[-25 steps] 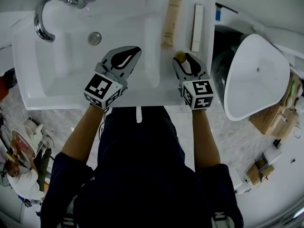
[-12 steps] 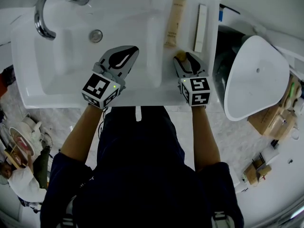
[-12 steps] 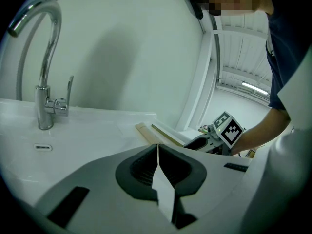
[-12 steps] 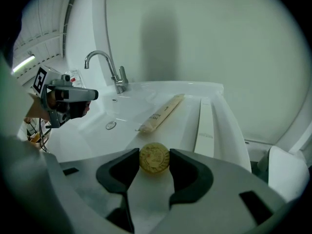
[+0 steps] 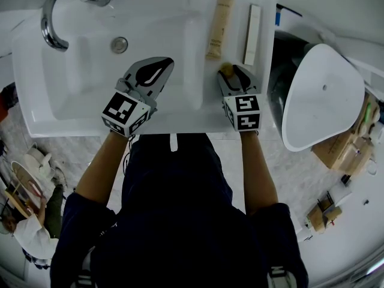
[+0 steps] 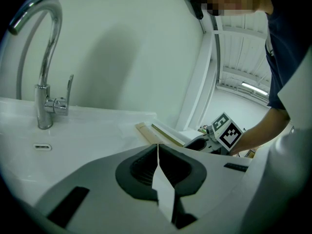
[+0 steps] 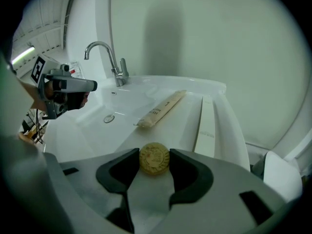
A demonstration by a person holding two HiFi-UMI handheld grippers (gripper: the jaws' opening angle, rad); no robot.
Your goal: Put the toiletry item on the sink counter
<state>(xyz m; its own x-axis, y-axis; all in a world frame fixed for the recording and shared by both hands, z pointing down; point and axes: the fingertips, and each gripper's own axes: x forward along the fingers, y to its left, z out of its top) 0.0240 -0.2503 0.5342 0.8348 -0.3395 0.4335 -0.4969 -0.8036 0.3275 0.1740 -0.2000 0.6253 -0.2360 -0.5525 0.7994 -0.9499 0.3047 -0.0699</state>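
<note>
A small round tan soap [image 7: 154, 159] sits between the tips of my right gripper [image 7: 155, 161], whose jaws are shut on it. In the head view that soap [image 5: 227, 70] pokes out ahead of the right gripper [image 5: 230, 75] over the sink counter [image 5: 231, 101] to the right of the basin. A tan tube [image 5: 218, 26] and a white flat box [image 5: 252, 26] lie on the counter beyond it. My left gripper [image 5: 155, 71] hovers over the basin's front right, its jaws pressed together with nothing between them [image 6: 157, 152].
A chrome faucet [image 5: 57, 11] curves over the basin at the back left, with the drain [image 5: 119, 44] beneath. A white toilet lid [image 5: 321, 95] stands to the right of the counter. Cardboard boxes [image 5: 351, 149] lie on the floor at far right.
The right gripper with the soap has edged slightly left and forward over the counter. The left gripper has barely shifted.
</note>
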